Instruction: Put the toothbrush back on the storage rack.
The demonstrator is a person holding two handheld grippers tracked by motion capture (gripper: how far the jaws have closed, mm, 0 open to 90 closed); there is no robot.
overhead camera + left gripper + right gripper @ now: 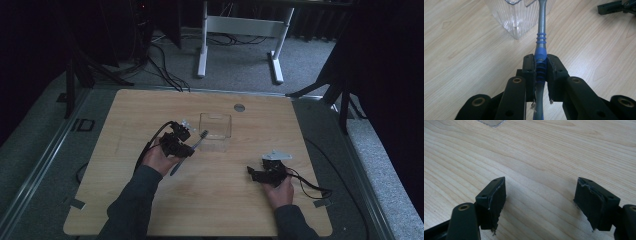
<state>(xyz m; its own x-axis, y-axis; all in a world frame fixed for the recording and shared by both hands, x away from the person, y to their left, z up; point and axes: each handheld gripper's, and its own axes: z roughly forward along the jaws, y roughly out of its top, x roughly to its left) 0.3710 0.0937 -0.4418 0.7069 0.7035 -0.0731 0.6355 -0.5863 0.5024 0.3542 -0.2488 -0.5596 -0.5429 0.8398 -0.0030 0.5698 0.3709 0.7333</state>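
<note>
My left gripper (540,67) is shut on a grey toothbrush (541,30) at its blue ribbed grip. In the high view the left gripper (186,145) holds the toothbrush (198,140) tilted, its head up near the left wall of a clear plastic cup (215,125). The cup's ribbed corner (516,17) stands just left of the brush shaft in the left gripper view. My right gripper (540,195) is open over bare wood, nothing between its jaws. In the high view the right gripper (255,173) rests low at the table's right front.
The wooden table (150,200) has a small round metal cap (239,107) near its back edge. Cables trail from both grippers. A white desk frame (240,30) stands on the carpet behind the table. The other gripper's black jaw (614,7) shows far off in the left gripper view.
</note>
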